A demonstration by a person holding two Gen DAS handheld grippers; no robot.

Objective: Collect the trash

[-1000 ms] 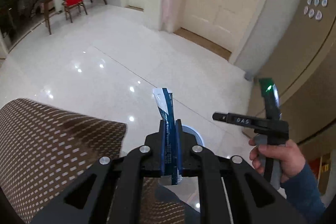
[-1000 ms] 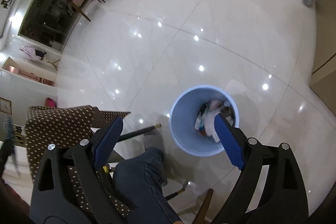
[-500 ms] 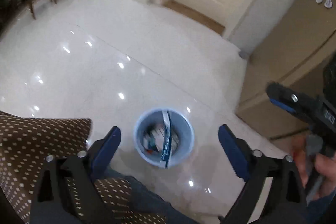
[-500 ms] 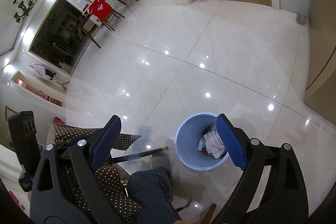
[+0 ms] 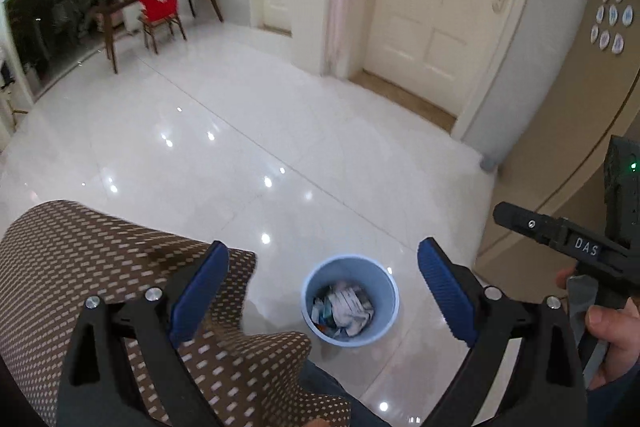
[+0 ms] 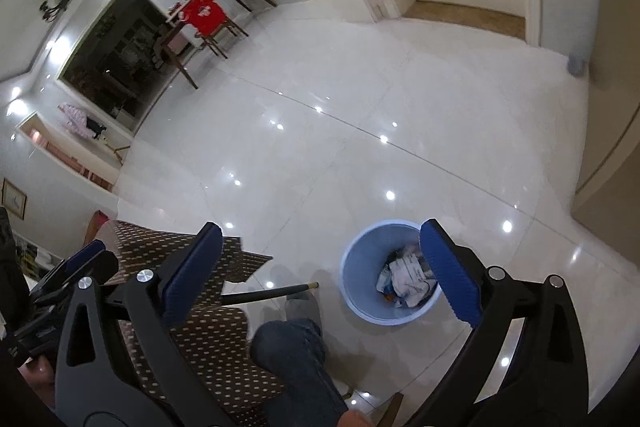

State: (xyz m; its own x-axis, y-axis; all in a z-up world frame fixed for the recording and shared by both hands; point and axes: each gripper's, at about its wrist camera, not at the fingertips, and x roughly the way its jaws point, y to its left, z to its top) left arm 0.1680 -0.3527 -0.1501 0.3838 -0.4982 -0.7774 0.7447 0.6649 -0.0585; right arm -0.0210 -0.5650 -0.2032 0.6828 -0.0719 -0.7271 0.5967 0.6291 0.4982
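A light blue trash bin point(image 5: 350, 301) stands on the white tiled floor, with crumpled papers and wrappers point(image 5: 344, 309) inside. My left gripper point(image 5: 322, 291) is open and empty, high above the bin, which shows between its blue pads. My right gripper point(image 6: 320, 267) is open and empty too; the bin point(image 6: 390, 273) sits just left of its right finger, with trash point(image 6: 406, 279) visible inside. The right gripper's body point(image 5: 568, 243) appears at the right of the left wrist view.
A brown dotted tablecloth point(image 5: 100, 267) covers a table edge at lower left. My knee in jeans point(image 6: 292, 355) is near the bin. A chair with a red cover point(image 5: 158, 1), a side table and white doors point(image 5: 436, 7) stand far across the floor.
My left gripper opened and let go of the blue-and-white wrapper, which fell into the bin. Both grippers then tilted up, showing more of the room.
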